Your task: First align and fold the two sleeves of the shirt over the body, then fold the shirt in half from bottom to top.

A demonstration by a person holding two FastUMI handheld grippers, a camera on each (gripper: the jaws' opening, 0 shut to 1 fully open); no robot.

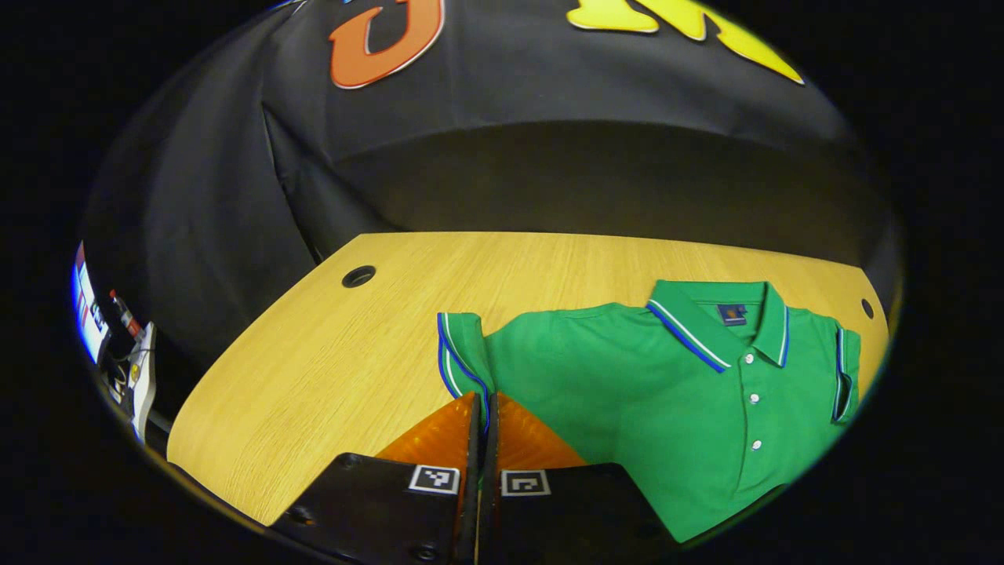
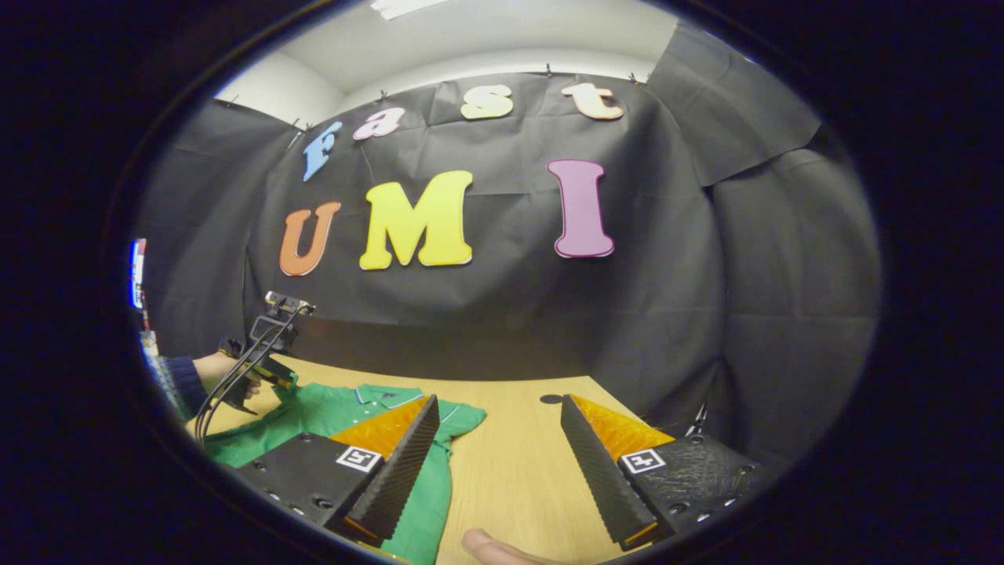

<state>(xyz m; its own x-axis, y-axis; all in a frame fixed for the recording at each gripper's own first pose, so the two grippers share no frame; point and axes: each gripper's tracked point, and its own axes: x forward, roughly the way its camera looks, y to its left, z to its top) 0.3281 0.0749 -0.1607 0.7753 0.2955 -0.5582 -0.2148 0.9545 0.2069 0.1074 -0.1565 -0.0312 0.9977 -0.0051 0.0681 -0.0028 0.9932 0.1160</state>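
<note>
A green polo shirt (image 1: 627, 392) with blue-and-white trim lies face up on the wooden table (image 1: 329, 353), collar toward the far edge. My left gripper (image 1: 481, 404) is shut on the hem of the shirt's left-hand sleeve (image 1: 463, 353), whose striped edge runs between the fingers. In the right gripper view the shirt (image 2: 329, 412) lies at the lower left, and the left gripper (image 2: 263, 353), held by a hand in a dark sleeve, sits at its far sleeve. My right gripper (image 2: 498, 402) stands wide open above the table (image 2: 518, 463), beside the shirt's near sleeve, holding nothing.
Cable holes pierce the table at the far left (image 1: 358, 275) and far right (image 1: 866, 308). Black cloth walls close the booth behind the table. Some equipment (image 1: 133, 369) stands off the table's left side. A person's fingertip (image 2: 486, 545) shows at the bottom edge.
</note>
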